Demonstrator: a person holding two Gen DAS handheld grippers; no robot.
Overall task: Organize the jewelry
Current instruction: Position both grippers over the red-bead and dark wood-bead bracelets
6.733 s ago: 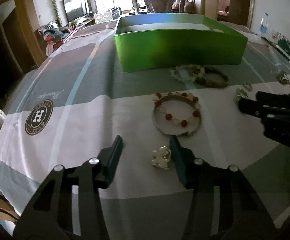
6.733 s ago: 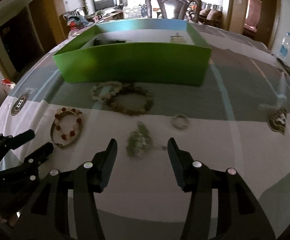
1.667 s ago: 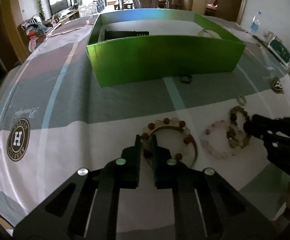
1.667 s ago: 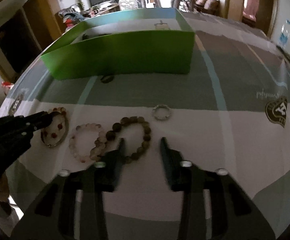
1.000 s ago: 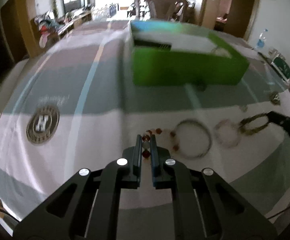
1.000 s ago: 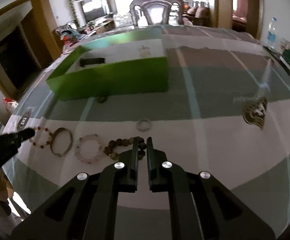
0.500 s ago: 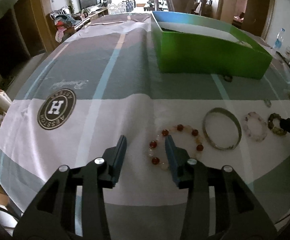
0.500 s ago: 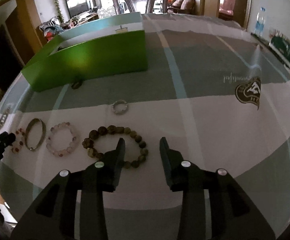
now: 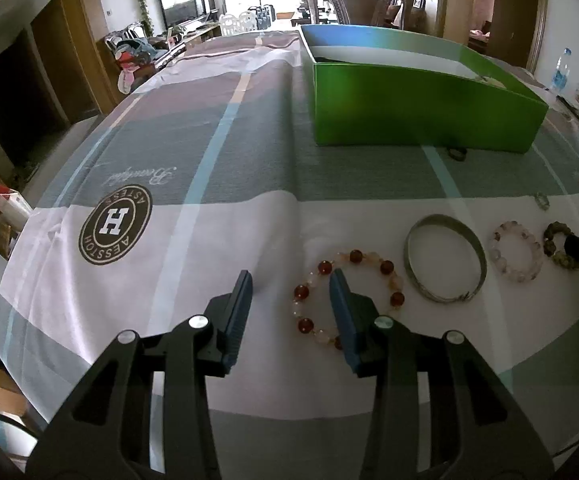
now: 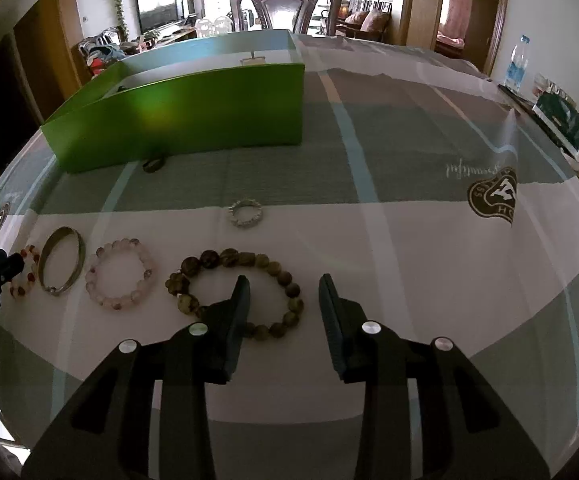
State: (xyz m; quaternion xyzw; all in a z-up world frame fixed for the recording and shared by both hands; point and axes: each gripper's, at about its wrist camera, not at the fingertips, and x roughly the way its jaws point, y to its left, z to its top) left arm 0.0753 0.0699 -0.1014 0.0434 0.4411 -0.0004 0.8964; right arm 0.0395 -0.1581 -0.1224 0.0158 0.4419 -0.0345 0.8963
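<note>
— What are the 2 grippers doing?

— The left gripper (image 9: 289,292) stands spread, nothing pinched. Its jaws have just been opening, and the red bracelet (image 9: 349,295) lies on the cloth (image 9: 169,280) with 1 finger inside its loop. The right gripper (image 10: 283,296) is spread too, freshly opened, empty, 1 finger inside the brown bracelet (image 10: 235,294).

— And the rest of the jewelry?

— All in a row between those 2: a bangle (image 9: 445,258), then a pink bracelet (image 9: 515,251). Beyond lies a small ring (image 10: 244,213). A dark ring (image 10: 153,165) sits just beside the green box (image 10: 193,120), farther back.
</note>
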